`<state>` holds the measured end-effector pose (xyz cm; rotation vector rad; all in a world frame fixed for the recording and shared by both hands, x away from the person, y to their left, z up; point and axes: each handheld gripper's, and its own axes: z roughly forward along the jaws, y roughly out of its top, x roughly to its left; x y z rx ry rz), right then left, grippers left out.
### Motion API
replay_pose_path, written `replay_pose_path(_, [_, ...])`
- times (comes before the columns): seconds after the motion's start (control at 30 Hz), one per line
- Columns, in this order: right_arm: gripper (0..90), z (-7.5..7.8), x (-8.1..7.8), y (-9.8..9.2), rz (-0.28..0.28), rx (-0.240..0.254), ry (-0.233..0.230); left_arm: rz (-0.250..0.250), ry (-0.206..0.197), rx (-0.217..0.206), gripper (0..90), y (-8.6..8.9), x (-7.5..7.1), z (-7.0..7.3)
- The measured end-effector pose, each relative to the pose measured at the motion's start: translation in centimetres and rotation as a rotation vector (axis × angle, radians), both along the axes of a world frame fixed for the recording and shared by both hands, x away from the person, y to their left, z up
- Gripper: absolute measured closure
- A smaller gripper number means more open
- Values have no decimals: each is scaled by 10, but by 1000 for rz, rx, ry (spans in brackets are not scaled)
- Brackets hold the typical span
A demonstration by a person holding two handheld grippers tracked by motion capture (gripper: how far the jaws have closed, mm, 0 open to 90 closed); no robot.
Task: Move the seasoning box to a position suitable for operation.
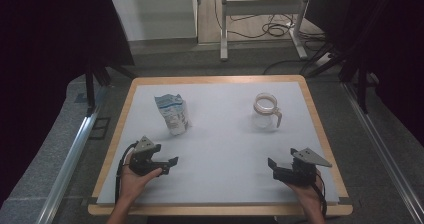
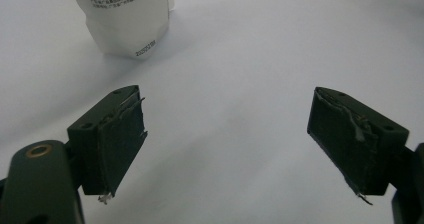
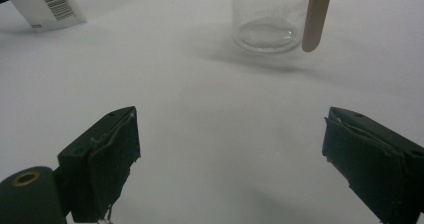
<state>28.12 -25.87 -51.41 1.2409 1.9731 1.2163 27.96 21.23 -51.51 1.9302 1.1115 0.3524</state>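
Overhead, one wooden-edged table with a white top sheet (image 1: 220, 184) carries two things and two grippers. Largest of the things is a single white plastic pouch with blue print (image 1: 173, 114), standing left of centre; its label bears small printed lines, a barcode and a stamped row of digits, all too small to read. One clear glass jug with a pale wooden handle (image 1: 265, 111) stands well apart to its right, upright. Near the front edge, the left gripper (image 1: 170, 164) rests just short of the pouch, jaws spread wide with nothing between them. Likewise the right gripper (image 1: 274, 165), near the jug, is wide and empty.
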Motion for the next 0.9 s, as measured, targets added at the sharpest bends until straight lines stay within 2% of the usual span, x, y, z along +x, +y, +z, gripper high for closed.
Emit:
replay_pose_path(0.27, [93,0,5,5,10,-18,7,-23,26,4,153,-3,-2,-10])
replay_pose_path(0.4, [93,1,5,7,12,-11,6,-36,34,-14,152,-2,-6,-11])
replay_pose_path(0.53, [93,8,8,6,12,-12,-9,-37,19,-5,147,0,-10,-7])
replay_pose_path(0.63, [93,15,11,3,14,-18,-23,-36,30,-18,145,3,-8,-6])
replay_pose_path(0.73, [92,21,15,0,9,-24,-30,-39,31,-12,143,3,-7,-7])
replay_pose_path(0.77, [93,28,20,-3,11,-27,-41,-40,32,-5,144,2,-7,-7])
replay_pose_path(0.8, [93,28,20,-3,11,-27,-41,-43,33,1,144,1,-7,-8])
replay_pose_path(0.9, [92,38,36,-8,12,-24,-25,-58,38,3,139,-4,-10,-9])
